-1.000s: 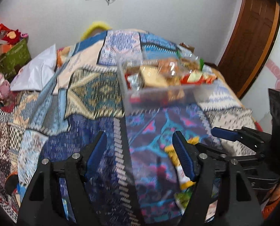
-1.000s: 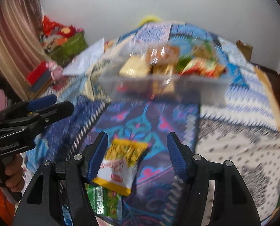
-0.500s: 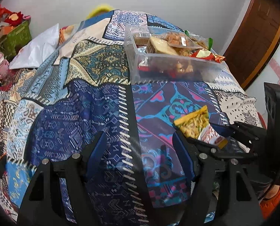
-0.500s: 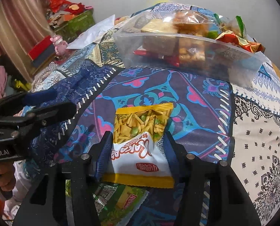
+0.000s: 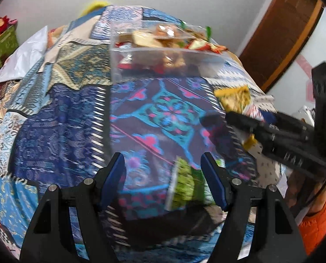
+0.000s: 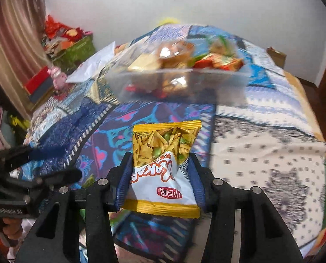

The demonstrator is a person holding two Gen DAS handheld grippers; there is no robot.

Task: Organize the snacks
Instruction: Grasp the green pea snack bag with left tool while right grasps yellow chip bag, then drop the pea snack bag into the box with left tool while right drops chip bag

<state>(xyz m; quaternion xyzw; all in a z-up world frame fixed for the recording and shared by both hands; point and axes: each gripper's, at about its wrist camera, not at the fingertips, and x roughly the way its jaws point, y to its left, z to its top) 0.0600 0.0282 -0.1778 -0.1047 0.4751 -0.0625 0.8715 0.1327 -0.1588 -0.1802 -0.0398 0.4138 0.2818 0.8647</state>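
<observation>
The right gripper [image 6: 160, 182] is clamped on one yellow-and-white snack packet [image 6: 164, 166], its two blue pads pressing the packet's lower side edges. The packet's long axis runs along the fingers, from 6 o'clock to 12 o'clock in the right wrist view; the clear window full of yellow sticks and green peas points away at 12, and the yellow sealed hem sits nearest the camera at 6. In the left wrist view the same packet [image 5: 237, 100] shows at about 2 o'clock, held off the bedspread [image 5: 60, 131], tilted with the yellow end toward 11.

The left gripper [image 5: 163, 182] holds nothing, its jaws spread wide above the patchwork cover. Just inside its right pad, at about 5 o'clock from the frame's centre, lies one green snack packet [image 5: 185, 184], blurred, its long axis roughly 12 to 6; I cannot tell whether the pad touches it.

Farther out at 12 o'clock in both views stands one clear plastic bin [image 6: 226, 81], on the bedspread, heaped with several snack bags in orange, tan and red; the blur keeps me from counting them. Beyond it at 10 o'clock in the right wrist view lie one white pillow [image 6: 93, 68] and one green box [image 6: 75, 50] beside the bed.
</observation>
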